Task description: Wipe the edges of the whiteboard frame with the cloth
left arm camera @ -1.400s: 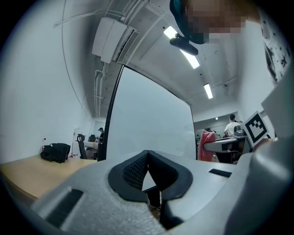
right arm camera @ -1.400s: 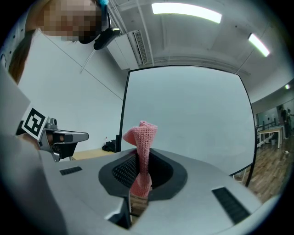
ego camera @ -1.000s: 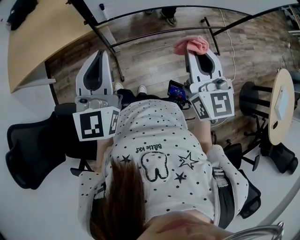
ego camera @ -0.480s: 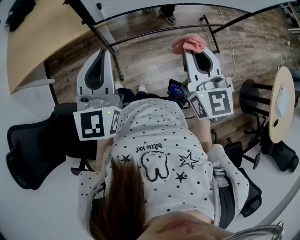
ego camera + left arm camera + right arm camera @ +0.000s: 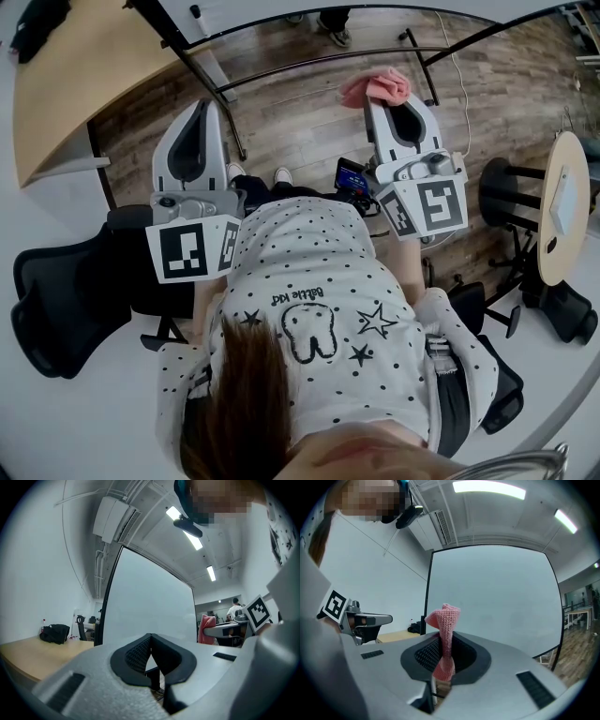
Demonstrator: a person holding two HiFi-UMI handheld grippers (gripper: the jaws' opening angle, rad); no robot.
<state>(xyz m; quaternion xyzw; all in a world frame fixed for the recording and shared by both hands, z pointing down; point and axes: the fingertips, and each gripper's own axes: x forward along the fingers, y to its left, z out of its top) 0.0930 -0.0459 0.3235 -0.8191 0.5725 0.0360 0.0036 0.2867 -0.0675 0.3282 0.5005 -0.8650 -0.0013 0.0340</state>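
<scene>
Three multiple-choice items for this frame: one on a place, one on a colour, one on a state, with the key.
1. Where is the cloth?
A) in the right gripper
B) in the left gripper
C) in neither gripper

2. What colour is the cloth?
A) blue
B) pink
C) white

3. How do the left gripper's jaws stand?
A) wide apart
B) clamped on a marker
C) together, nothing between them

Key:
1 A, the right gripper view shows the cloth pinched between that gripper's jaws.
2 B, it shows pink in both the head view and the right gripper view.
3 C, the left gripper view shows the pads meeting with nothing held.
</scene>
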